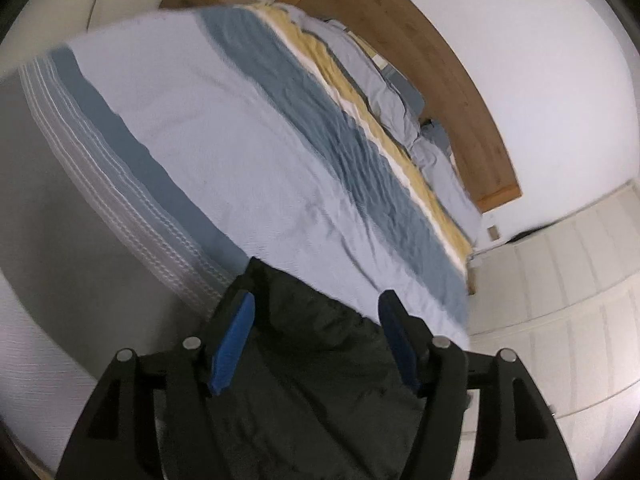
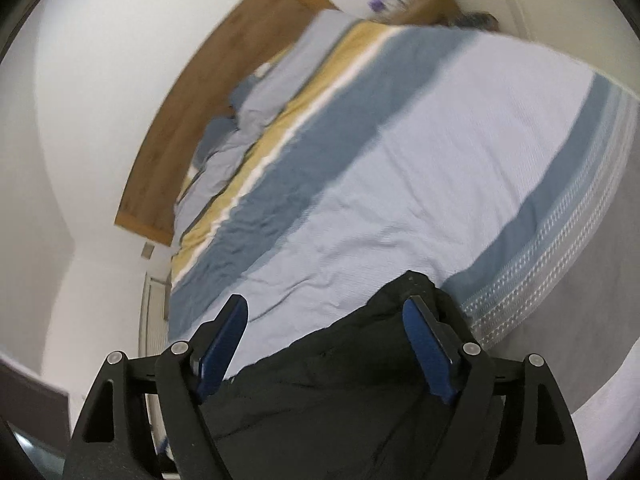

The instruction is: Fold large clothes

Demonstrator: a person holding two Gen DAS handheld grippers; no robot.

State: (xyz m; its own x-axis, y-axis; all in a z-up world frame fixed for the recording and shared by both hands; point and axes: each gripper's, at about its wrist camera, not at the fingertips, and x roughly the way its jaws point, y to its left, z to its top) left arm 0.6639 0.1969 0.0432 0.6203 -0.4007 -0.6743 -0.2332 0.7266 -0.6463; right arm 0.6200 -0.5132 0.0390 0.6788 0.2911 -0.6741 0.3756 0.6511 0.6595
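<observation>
Bedroom, striped blue bed [image 1: 248, 152]: a dark garment [image 1: 320, 368] lies on its near edge. Left tongs [image 1: 318, 344] and right tongs [image 2: 326, 348] gape wide above it, holding nothing. Looks soft, floppy, bulky; best pinched at the edge corners.

Both grippers [image 1: 316, 344] [image 2: 326, 344] black w/ blue pads [image 1: 234, 350], silver pivot pins [image 2: 471, 348]

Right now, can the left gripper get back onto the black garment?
Probably yes. The left gripper is open with the black garment lying on the striped bedspread right below its fingers, and nothing between them.
</observation>
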